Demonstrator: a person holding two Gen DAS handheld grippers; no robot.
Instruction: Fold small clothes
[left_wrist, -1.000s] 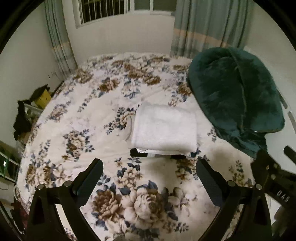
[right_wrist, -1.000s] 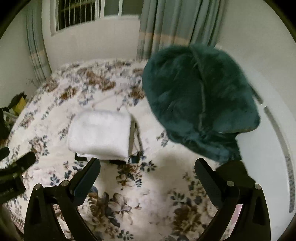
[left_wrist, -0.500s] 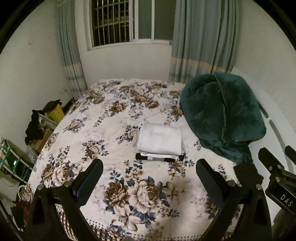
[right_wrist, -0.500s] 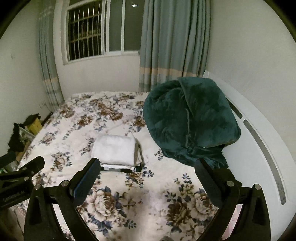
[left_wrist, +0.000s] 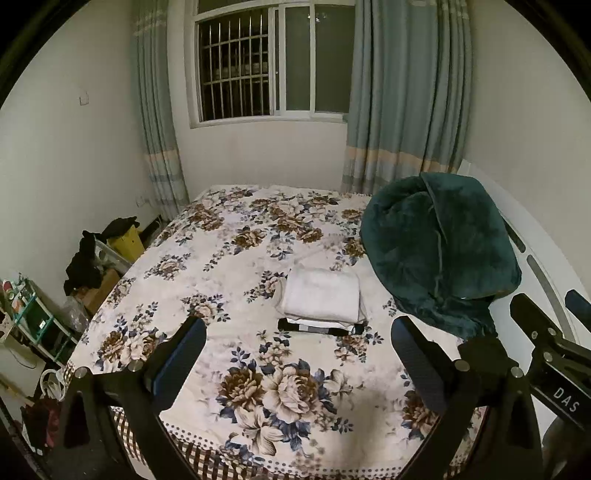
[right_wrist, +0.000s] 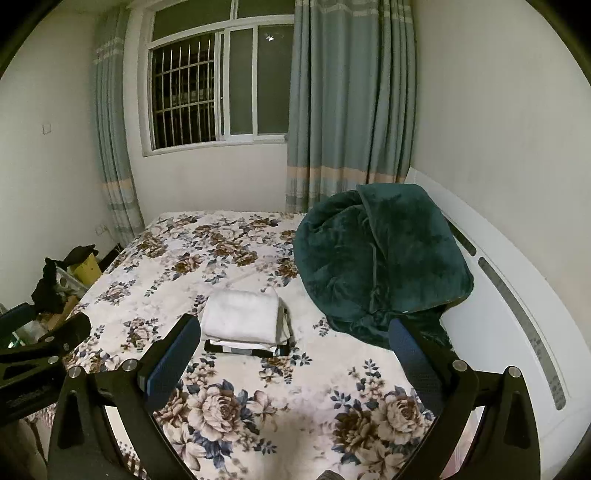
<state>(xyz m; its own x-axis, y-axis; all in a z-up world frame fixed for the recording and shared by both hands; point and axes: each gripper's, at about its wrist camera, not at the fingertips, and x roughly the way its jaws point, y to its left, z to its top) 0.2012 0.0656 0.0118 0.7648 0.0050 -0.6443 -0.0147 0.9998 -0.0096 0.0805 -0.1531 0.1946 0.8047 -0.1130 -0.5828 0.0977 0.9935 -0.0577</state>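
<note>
Floral bedding covers the bed (left_wrist: 280, 387), and a neat folded stack (left_wrist: 321, 295) lies on it just left of the green blanket (left_wrist: 439, 254) heaped by the headboard. A white piece sits on top of the stack, with a black-edged garment showing under its near edge. The left hand-held gripper (left_wrist: 295, 350) and the right hand-held gripper (right_wrist: 291, 347) both hang near the foot of the bed, well apart from the stack, jaws spread wide and empty.

Judging by the squared pile, the fold looks finished, and the step in hand is likely pulling clear. To do it well, both grippers should stay released and lift away without brushing the stack, so its edges keep their line. If another piece is to follow, it would be best laid flat on the bedding left of the stack, away from the blanket.
</note>
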